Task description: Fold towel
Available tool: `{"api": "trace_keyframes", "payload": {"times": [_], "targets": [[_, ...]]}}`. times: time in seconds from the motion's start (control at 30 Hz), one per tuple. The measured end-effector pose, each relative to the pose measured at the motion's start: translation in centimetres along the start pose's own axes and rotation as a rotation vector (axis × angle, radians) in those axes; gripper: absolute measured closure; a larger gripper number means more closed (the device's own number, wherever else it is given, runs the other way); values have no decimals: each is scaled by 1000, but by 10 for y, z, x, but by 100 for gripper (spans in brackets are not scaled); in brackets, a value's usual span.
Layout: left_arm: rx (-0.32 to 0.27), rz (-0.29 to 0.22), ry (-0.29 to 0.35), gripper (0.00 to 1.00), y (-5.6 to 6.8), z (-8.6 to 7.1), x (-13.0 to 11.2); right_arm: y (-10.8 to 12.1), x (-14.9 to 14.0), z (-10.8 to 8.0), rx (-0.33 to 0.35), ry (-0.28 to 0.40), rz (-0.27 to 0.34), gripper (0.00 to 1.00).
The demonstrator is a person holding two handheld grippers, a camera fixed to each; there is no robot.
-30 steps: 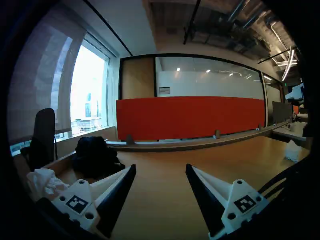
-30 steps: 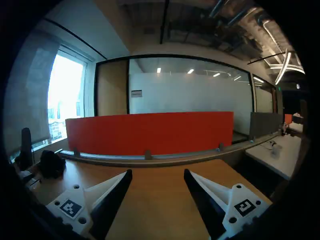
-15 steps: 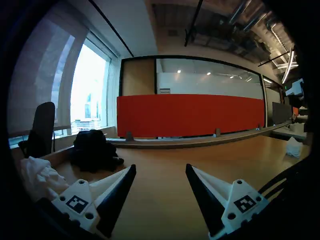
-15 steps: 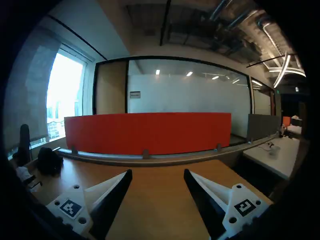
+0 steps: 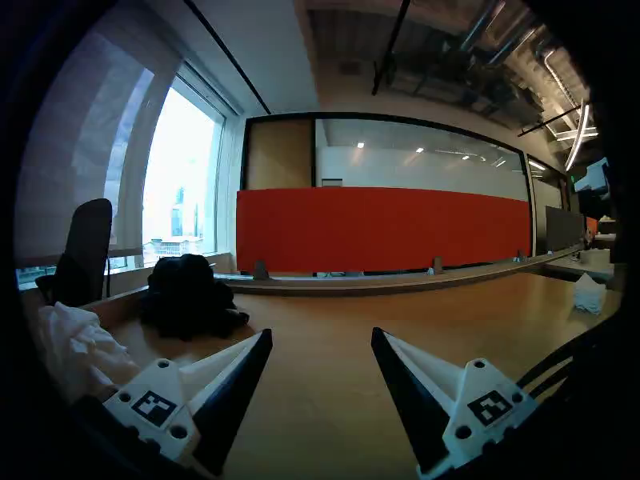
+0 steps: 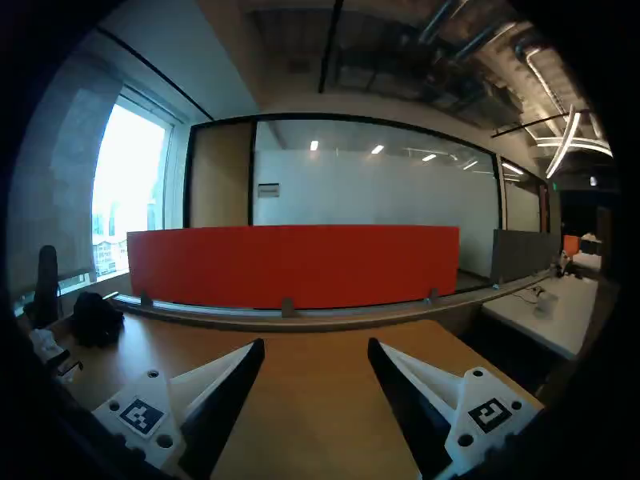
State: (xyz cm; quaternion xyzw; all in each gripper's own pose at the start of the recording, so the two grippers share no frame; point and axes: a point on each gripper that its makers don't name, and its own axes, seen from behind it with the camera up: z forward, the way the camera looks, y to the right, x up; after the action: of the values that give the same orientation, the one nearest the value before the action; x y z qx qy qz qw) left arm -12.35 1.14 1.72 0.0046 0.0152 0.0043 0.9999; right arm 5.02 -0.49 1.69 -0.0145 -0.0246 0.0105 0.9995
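Observation:
In the left gripper view a crumpled white towel (image 5: 76, 352) lies at the table's left edge, just left of my left gripper (image 5: 320, 340), which is open and holds nothing. A small white cloth (image 5: 590, 294) sits far right on the table. In the right gripper view my right gripper (image 6: 314, 348) hangs open over bare wood, and a bit of white towel (image 6: 44, 346) shows at the far left.
A black bundle (image 5: 188, 296) rests on the wooden table (image 5: 336, 360) behind the left finger, seen also as a black bundle (image 6: 96, 318) far left. A red divider (image 5: 382, 230) runs along the table's back edge. A dark chair (image 5: 80, 256) stands at the window. A white desk (image 6: 552, 312) lies right.
Both views have tilted slightly, so the table and divider sit a little lower or level in frame. The grippers stayed open and nothing was grasped.

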Motion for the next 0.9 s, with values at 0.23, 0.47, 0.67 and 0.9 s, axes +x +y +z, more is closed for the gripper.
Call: {"api": "trace_keyframes", "payload": {"times": [0.23,0.47,0.67,0.9], "targets": [[1,0,1,8,-2,0,0,0,3,-2,-4,2,-3,0],[3,-1,0,8,-4,0,-1,0,2,-4,-2,2,-1,0],[3,0,-2,8,-3,0,-2,1,2,-5,2,8,-3,0],[3,1,-2,8,-3,1,-4,3,6,-7,7,38,-14,0]]}}
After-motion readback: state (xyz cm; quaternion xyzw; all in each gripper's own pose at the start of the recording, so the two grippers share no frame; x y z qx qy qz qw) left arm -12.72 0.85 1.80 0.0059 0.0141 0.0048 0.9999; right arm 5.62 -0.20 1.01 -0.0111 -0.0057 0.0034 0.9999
